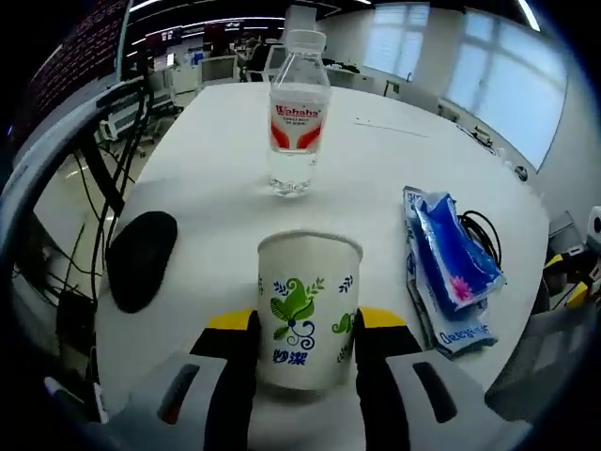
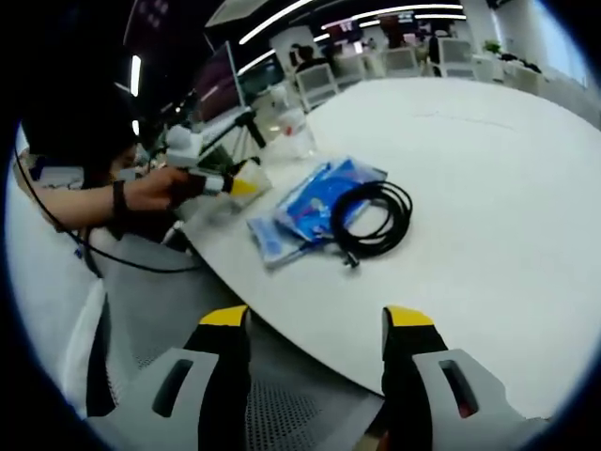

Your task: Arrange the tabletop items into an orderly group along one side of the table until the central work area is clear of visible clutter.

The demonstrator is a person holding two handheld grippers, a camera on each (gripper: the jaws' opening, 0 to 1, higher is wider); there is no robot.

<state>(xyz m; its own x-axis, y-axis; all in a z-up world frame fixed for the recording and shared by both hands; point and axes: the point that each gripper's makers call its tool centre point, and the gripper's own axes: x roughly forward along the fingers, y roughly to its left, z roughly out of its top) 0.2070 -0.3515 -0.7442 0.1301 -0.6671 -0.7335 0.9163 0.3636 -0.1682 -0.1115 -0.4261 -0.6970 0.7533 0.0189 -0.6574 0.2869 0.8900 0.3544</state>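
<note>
White table (image 1: 394, 160): large, rounded edge, runs fwd from both claws.

Left gripper (image 1: 305, 329): jaws partly open, closed in on each side of 1 paper cup (image 1: 308, 310); cup upright, white w/ green-blue leaf print, sits on table directly betw. the yellow-tipped jaws. Jaws look to touch cup walls; firm grip or not, cannot tell for sure.

Around left claw, left gripper view:
- 1 blue tissue pack (image 1: 449, 268), flat on table, just right of cup and right jaw, apart from cup.
- 1 black mouse (image 1: 141, 258), left of the claw, near table edge, well apart from cup.
- 1 water bottle (image 1: 299, 113), clear, red label, white cap, upright, straight ahead beyond cup. In line w/ claw axis; cup stands betw. claw and bottle.
- Black cable (image 1: 484, 235), part seen behind tissue pack, far right.

Right gripper (image 2: 315, 357): jaws wide open, nothing betw. them; hangs off the table edge, over grey mesh chair seat (image 2: 282, 395). Table edge crosses just ahead of jaw tips.

Ahead of right claw, right gripper view:
- 1 coiled black cable (image 2: 376, 218) on table, fwd and slightly right.
- Tissue pack (image 2: 315, 207) just left of coil, touching/overlapping it.
- Bottle (image 2: 294, 132) further off, blurred.
- Person's hand (image 2: 160, 188), far left, holds the other gripper w/ cup (image 2: 246, 178).
</note>
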